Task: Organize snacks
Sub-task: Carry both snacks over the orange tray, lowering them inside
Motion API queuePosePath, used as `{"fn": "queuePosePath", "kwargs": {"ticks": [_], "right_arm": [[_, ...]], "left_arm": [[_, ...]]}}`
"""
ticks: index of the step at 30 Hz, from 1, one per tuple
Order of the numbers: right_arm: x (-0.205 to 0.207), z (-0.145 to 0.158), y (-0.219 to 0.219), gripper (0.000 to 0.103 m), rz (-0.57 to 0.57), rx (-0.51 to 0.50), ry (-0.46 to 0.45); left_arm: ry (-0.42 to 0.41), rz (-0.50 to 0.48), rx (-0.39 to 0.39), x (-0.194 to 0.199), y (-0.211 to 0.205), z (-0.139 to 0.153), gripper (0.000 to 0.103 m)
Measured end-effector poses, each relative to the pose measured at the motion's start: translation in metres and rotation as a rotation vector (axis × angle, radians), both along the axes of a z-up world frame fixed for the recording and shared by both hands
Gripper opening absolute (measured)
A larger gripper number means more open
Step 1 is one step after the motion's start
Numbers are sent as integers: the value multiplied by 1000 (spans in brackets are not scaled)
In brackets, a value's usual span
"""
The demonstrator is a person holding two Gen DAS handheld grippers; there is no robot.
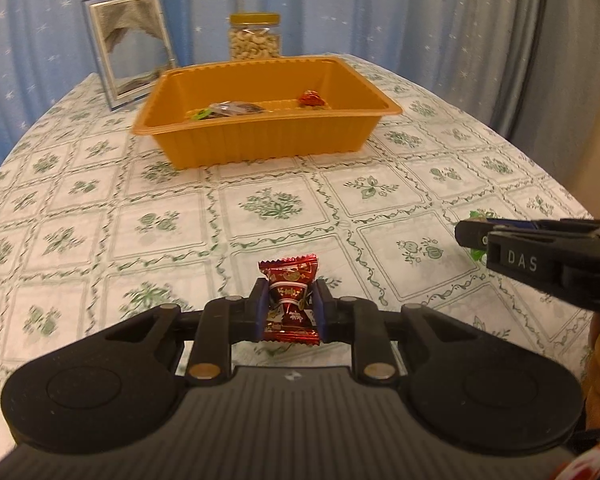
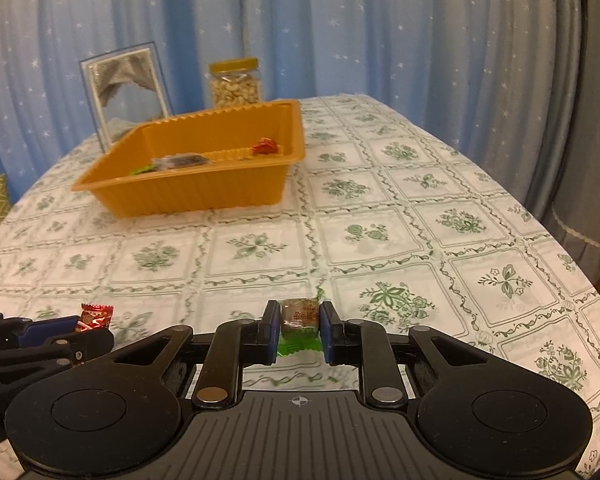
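Note:
My left gripper [image 1: 290,312] is shut on a red wrapped candy [image 1: 290,300], held just above the tablecloth. My right gripper [image 2: 300,326] is shut on a green wrapped candy [image 2: 299,314], low over the cloth. An orange plastic tray [image 1: 260,138] stands further back on the table, with several wrapped snacks inside, among them a red one [image 1: 311,99]. In the left wrist view the right gripper [image 1: 476,236] reaches in from the right edge, with a bit of green wrapper behind it. From the right wrist, the left gripper [image 2: 80,330] shows at the lower left with its red candy [image 2: 96,317].
A jar of cashews [image 1: 255,36] with a yellow lid and a framed picture [image 1: 130,46] stand behind the tray [image 2: 204,196], before a blue star-patterned curtain. The table [image 2: 380,240] wears a white cloth with green flower squares. Its right edge drops off near a grey curtain.

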State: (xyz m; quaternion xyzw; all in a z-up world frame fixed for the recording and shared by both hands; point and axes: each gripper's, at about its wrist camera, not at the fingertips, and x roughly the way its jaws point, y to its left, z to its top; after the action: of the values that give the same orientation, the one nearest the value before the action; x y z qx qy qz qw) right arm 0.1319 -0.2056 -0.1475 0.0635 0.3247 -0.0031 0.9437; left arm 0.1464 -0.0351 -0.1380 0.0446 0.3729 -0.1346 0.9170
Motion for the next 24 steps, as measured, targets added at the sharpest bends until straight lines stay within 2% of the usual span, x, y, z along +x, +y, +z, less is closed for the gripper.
{"fn": "queuePosePath", "kwargs": {"ticks": [11, 24], "right_arm": [[-18, 15, 9, 21, 61, 5, -40], [-25, 24, 12, 21, 78, 3, -58]], "left_arm": [[-17, 56, -36, -20, 15, 24, 20], [-43, 80, -60, -27, 22, 42, 20]]}}
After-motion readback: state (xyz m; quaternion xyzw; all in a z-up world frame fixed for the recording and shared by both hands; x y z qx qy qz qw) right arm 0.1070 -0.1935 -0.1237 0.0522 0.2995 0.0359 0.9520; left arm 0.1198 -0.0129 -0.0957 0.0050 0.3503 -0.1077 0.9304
